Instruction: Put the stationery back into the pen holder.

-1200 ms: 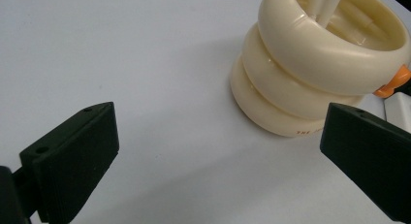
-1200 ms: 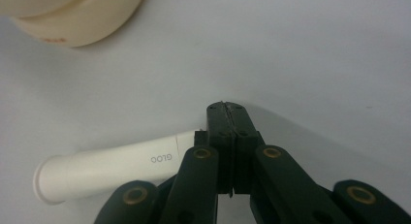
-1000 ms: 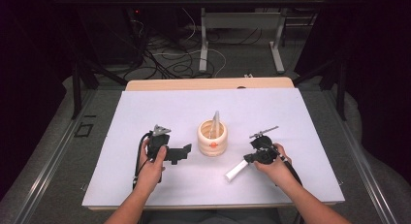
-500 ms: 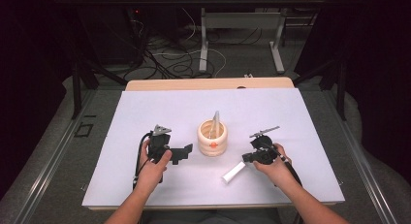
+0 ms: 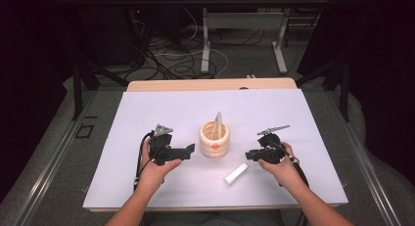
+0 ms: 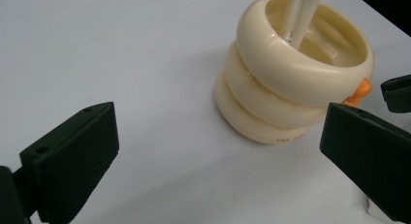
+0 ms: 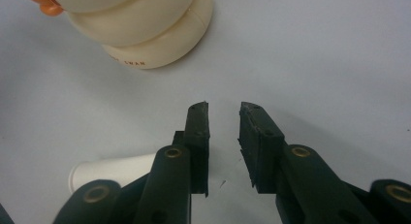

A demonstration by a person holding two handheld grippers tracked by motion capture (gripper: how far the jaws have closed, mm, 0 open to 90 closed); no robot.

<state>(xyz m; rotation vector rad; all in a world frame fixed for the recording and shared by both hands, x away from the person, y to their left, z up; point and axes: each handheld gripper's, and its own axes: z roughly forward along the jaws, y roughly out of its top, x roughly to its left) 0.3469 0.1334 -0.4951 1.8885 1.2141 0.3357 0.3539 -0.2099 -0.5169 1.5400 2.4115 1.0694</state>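
The right gripper [image 5: 251, 155], fingers slightly parted, has released the white tube [image 5: 236, 174]; left gripper [image 5: 188, 150] stays wide open, empty.

A white table [image 5: 147, 118] carries a cream ringed holder [image 5: 214, 140] and a white tube [image 5: 235, 174].

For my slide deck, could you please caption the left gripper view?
Open left hand-held gripper faces a cream ringed holder holding white sticks on the white table.
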